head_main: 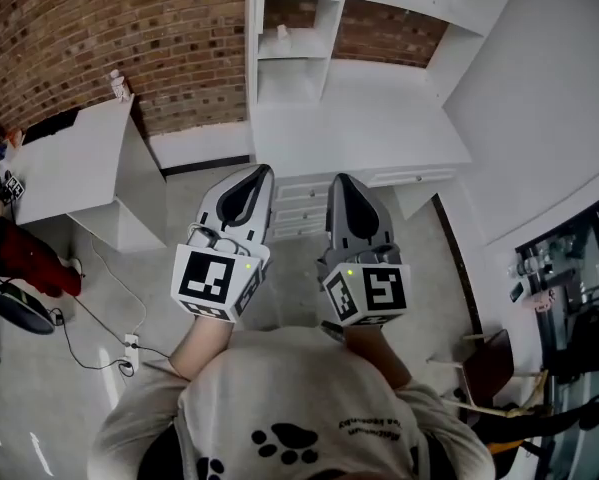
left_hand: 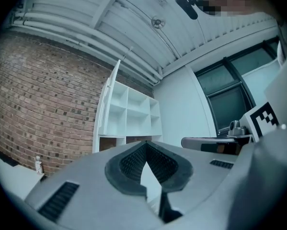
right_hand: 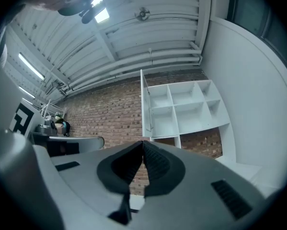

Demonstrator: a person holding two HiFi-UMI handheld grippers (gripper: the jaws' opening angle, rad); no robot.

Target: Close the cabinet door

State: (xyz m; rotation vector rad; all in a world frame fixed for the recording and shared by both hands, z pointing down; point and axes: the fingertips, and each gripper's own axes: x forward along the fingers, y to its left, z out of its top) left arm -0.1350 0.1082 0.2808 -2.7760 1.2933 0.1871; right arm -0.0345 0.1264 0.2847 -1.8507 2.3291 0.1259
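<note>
The cabinet door (head_main: 250,58) is found swung out from the left side of the white shelf unit (head_main: 309,28), so that it is met almost edge-on in every view: as a thin white strip in the head view, and as a narrow upright panel in the left gripper view (left_hand: 106,104) and in the right gripper view (right_hand: 144,104). The left gripper (head_main: 262,171) and the right gripper (head_main: 339,180) are held side by side, well apart from the door and pointed towards the unit across the worktop (head_main: 359,118) and the drawers (head_main: 299,203) below it. The fingers (left_hand: 129,164) of the left gripper are brought together at the tips with nothing between them, and those (right_hand: 157,164) of the right gripper are likewise pressed together and empty. This is judged to suit a push, since a door of this kind can be shut by pressing on its outer face, with no grasp needed. The door's broad faces are hardly shown, its hinges cannot be made out, and whether a handle is fitted cannot be told. The top of the unit is cut off in the head view, its lower part is hidden behind the gripper bodies in both gripper views, and the hands are largely covered by the marker cubes (head_main: 219,280).
</note>
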